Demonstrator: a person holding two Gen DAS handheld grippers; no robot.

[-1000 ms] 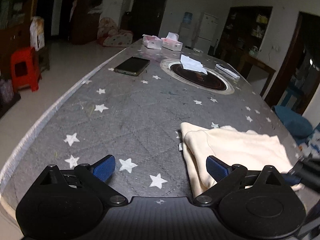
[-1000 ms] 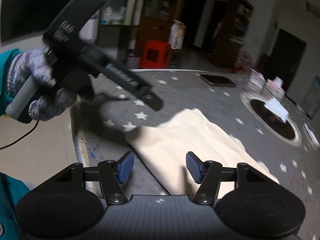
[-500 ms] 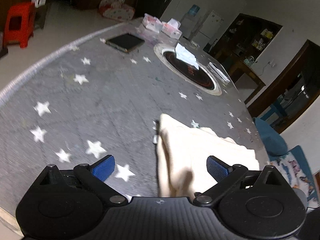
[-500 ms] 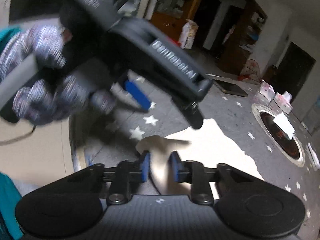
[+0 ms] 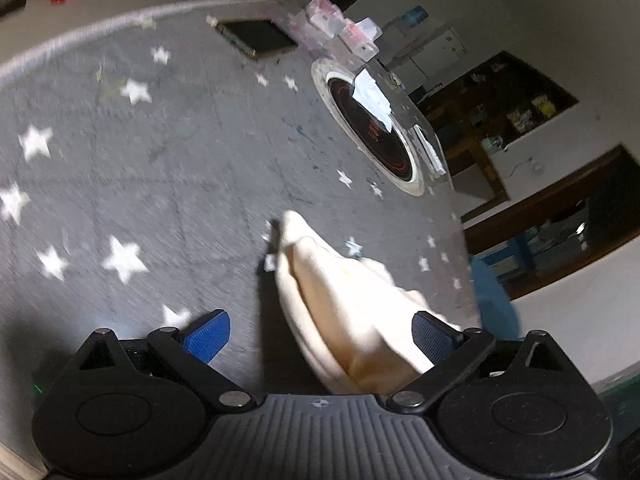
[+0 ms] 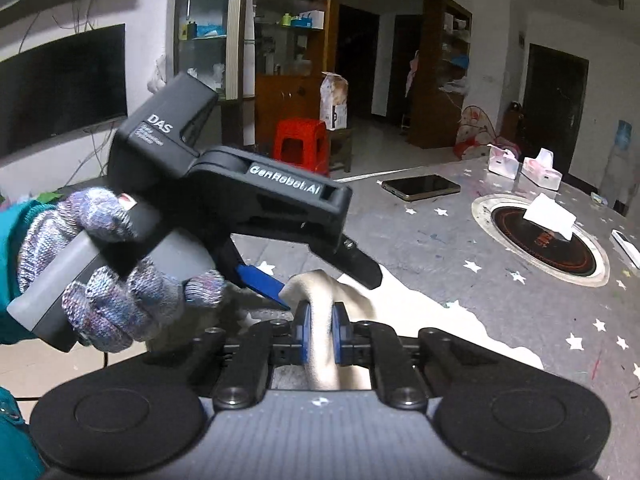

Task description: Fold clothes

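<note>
Pinching cream folded cotton garment (image 6: 320, 320) corner, right gripper (image 6: 320, 330) clamping, jaws just closing | left gripper (image 5: 320, 332) gaping wide astride garment's edge, needing closing before lifting together

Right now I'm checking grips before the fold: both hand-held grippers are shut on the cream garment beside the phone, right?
No. Only the right hand-held gripper pinches the cream garment; the left wrist view shows the left hand-held gripper open around it.

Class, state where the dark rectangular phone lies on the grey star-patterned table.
In the right wrist view the dark rectangular phone lies flat at the table's far side, left of the round black hob and short of the two white tissue boxes.
</note>
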